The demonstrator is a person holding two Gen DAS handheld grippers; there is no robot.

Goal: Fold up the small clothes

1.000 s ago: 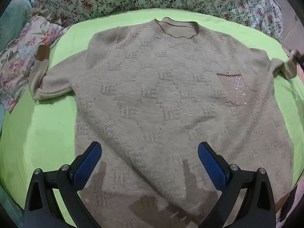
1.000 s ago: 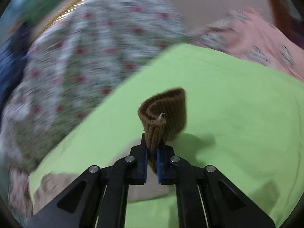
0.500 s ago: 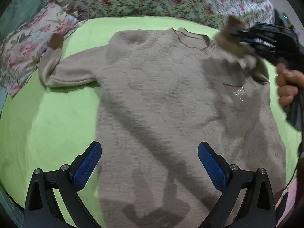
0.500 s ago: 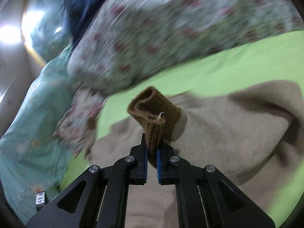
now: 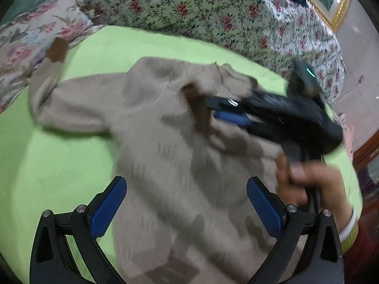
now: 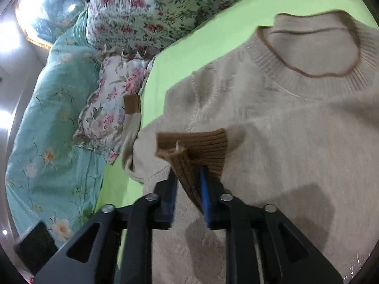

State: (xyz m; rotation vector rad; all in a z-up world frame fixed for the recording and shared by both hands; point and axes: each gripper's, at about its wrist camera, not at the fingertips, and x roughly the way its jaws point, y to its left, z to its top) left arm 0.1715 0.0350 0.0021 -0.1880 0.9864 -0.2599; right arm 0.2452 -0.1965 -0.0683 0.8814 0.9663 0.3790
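One brown cuff [image 6: 196, 146] sat pinched in the right hand-held gripper [image 6: 188, 189] over the sweater [image 5: 165, 142] chest; left hand-held gripper [image 5: 187, 203] gaped wide, empty, nearer the hem

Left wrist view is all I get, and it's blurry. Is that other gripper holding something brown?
Observer: Yes. The right gripper is shut on the sleeve's ribbed brown cuff.
Operator: Where is the cuff?
Observer: Over the sweater front, short of the collar.
Operator: Any detail I'm missing?
Observer: A loose thread sticks out of the cuff's edge, and a thin brown line trims the collar.
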